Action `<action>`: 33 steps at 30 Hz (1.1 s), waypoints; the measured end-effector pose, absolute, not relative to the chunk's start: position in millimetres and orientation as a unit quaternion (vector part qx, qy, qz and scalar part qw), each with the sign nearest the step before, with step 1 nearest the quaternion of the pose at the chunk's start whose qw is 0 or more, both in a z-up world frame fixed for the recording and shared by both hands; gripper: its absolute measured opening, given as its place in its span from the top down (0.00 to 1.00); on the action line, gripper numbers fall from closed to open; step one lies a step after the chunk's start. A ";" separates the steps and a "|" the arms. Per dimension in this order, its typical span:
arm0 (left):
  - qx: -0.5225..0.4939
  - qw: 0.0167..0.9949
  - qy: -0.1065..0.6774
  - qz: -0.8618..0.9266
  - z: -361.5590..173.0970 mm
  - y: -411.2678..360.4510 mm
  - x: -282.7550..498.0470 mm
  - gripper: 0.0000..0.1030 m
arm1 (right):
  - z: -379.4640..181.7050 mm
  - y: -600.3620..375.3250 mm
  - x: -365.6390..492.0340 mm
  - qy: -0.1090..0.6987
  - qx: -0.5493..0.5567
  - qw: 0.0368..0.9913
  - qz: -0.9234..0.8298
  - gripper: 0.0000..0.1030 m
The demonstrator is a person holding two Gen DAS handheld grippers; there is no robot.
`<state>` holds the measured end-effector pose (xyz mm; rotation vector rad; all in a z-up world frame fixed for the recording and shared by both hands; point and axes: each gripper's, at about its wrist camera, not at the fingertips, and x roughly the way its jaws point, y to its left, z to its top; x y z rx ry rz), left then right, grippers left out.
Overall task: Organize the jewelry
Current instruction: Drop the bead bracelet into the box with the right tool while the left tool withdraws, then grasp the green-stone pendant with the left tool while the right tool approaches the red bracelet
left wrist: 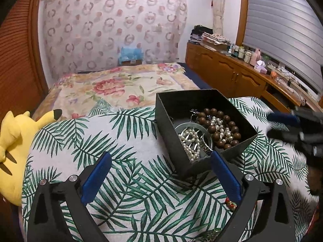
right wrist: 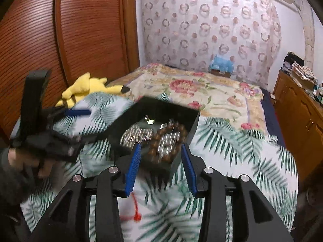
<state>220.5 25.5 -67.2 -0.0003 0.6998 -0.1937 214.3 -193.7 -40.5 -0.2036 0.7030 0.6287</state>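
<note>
Your left gripper (left wrist: pixel 161 173) gaped wide, empty, tilted down beside the black box (left wrist: pixel 167 125). Your right gripper (right wrist: pixel 161 167) stood part-open, empty, before the box's near corner.

Black box (left wrist: pixel 171 109) sits on a white cloth printed with green palm fronds (left wrist: pixel 125 141). Inside the box: brown wooden beads (left wrist: pixel 220 129) ringing white pearls (left wrist: pixel 219 125), more white pearls (left wrist: pixel 189 141) beside them. Left of the box, a yellow plush (left wrist: pixel 14 145) with black-tipped ears. Beyond the box, a cream bedspread with red flowers (left wrist: pixel 113 88).
</note>
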 end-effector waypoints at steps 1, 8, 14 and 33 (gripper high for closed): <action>0.000 0.935 0.341 -0.096 -66.3 24.0 219.4 0.08 | -45.0 -194.2 210.6 0.343 -0.101 0.883 0.304 0.58; 0.007 0.935 0.340 -0.101 -52.6 15.8 210.4 0.08 | -84.5 -190.8 199.3 0.389 -0.112 0.857 0.319 0.71; 0.016 0.931 0.348 -0.110 -43.7 12.8 197.6 0.08 | -97.8 -179.0 200.8 0.408 -0.123 0.839 0.338 0.80; 0.030 0.892 0.420 -0.162 -94.4 7.6 154.0 0.31 | -102.1 -181.6 193.4 0.409 -0.167 0.837 0.323 0.97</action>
